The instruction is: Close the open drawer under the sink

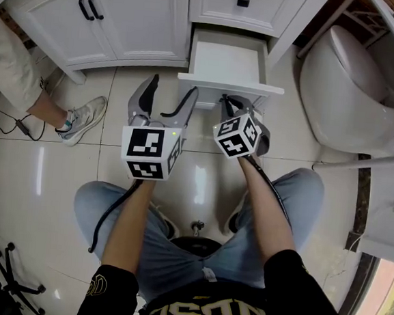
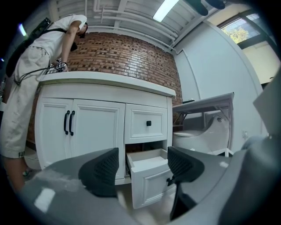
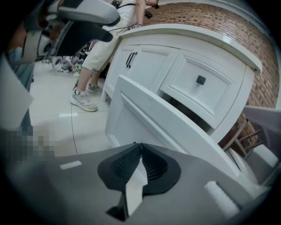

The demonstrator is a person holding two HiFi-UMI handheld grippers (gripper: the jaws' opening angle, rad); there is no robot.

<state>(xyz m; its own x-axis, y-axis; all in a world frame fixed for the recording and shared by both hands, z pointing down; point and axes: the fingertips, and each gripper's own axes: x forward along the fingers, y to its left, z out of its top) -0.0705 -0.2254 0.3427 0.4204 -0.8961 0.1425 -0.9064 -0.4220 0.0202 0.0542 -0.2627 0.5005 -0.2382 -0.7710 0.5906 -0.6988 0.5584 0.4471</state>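
The lower drawer (image 1: pixel 230 61) of the white vanity stands pulled out over the tiled floor; it looks empty. Its white front (image 2: pixel 151 184) carries a small black knob (image 2: pixel 169 180). My left gripper (image 1: pixel 173 88) is open and holds nothing, hovering just left of the drawer front. In the left gripper view its jaws (image 2: pixel 142 169) frame the drawer from a short way off. My right gripper (image 1: pixel 229 103) is shut, with nothing between its pads. Its tip (image 3: pixel 139 147) sits close against the drawer front (image 3: pixel 153 123); whether it touches, I cannot tell.
Above the open drawer is a shut drawer (image 1: pixel 242 2), and double cabinet doors (image 1: pixel 93 14) lie to its left. A toilet (image 1: pixel 353 92) stands to the right. A person's foot in a sneaker (image 1: pixel 80 119) is on the floor at the left, near cables (image 1: pixel 8 123).
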